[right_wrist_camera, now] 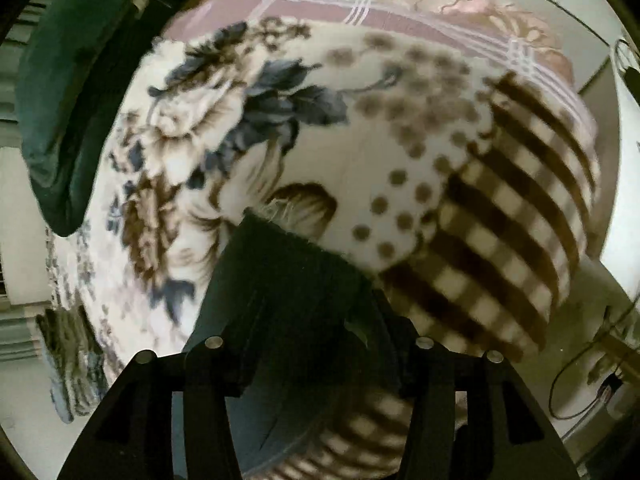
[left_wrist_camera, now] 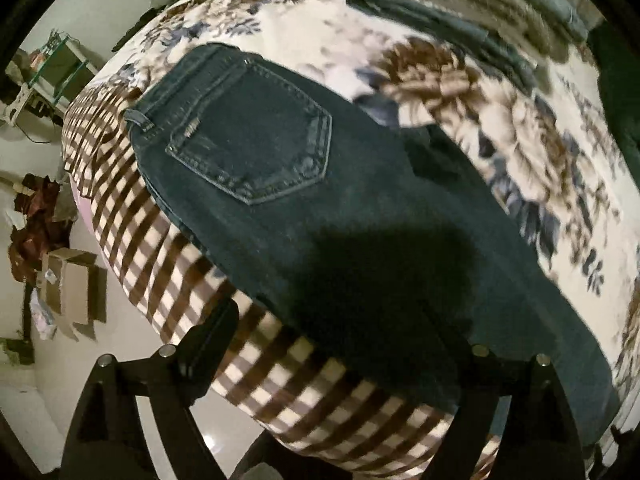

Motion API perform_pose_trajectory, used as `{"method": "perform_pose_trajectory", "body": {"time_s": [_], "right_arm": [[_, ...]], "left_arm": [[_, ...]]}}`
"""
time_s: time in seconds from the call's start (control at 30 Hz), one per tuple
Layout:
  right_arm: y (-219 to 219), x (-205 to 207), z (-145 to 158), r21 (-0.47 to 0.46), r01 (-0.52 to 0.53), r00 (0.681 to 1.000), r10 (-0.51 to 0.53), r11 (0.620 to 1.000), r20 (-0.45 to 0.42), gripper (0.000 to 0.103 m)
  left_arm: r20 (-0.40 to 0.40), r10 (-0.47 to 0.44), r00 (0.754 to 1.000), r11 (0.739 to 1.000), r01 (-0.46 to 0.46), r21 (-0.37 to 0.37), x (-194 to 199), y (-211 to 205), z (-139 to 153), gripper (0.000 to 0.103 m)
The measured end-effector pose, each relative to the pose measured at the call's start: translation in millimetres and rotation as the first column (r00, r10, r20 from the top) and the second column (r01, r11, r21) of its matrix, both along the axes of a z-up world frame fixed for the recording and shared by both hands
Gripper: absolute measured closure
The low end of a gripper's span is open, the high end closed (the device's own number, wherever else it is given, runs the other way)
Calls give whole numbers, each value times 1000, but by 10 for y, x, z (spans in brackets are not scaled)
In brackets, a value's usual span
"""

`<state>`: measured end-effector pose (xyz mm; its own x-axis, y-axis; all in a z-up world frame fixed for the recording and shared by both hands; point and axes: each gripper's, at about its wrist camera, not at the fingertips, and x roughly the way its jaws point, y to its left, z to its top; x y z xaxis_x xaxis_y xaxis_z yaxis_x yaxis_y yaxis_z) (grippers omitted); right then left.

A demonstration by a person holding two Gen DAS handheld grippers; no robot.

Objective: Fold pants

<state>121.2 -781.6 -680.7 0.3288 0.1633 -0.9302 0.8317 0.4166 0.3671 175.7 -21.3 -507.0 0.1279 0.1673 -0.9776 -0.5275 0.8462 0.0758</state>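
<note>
Dark denim pants lie flat on a bed's floral blanket, waistband and back pocket toward the checked border. Left gripper hangs above the seat area with its fingers spread wide, nothing between them. Right gripper hovers over the frayed hem of a leg, its fingers parted, with the cloth below them and not pinched. Cardboard boxes sit on the floor beside the bed.
</note>
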Motion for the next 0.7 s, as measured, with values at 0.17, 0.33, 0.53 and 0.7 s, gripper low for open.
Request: {"method": "perform_pose_trajectory", "body": {"time_s": [0.17, 0.33, 0.53, 0.7], "right_arm": [[172, 146, 36, -63, -88, 995, 91, 994, 49, 95], [257, -61, 542, -140, -61, 986, 82, 988, 146, 101], [227, -183, 576, -163, -84, 993, 96, 983, 66, 101], [210, -160, 211, -83, -167, 979, 156, 982, -128, 86]], "left_arm": [[-44, -5, 999, 1000, 6, 18, -41, -52, -37, 16], [-57, -32, 998, 999, 35, 38, -53, -80, 25, 16], [-52, -39, 998, 999, 40, 31, -105, 5, 48, 16], [-38, 38, 999, 999, -38, -16, -192, 319, 26, 16]]}}
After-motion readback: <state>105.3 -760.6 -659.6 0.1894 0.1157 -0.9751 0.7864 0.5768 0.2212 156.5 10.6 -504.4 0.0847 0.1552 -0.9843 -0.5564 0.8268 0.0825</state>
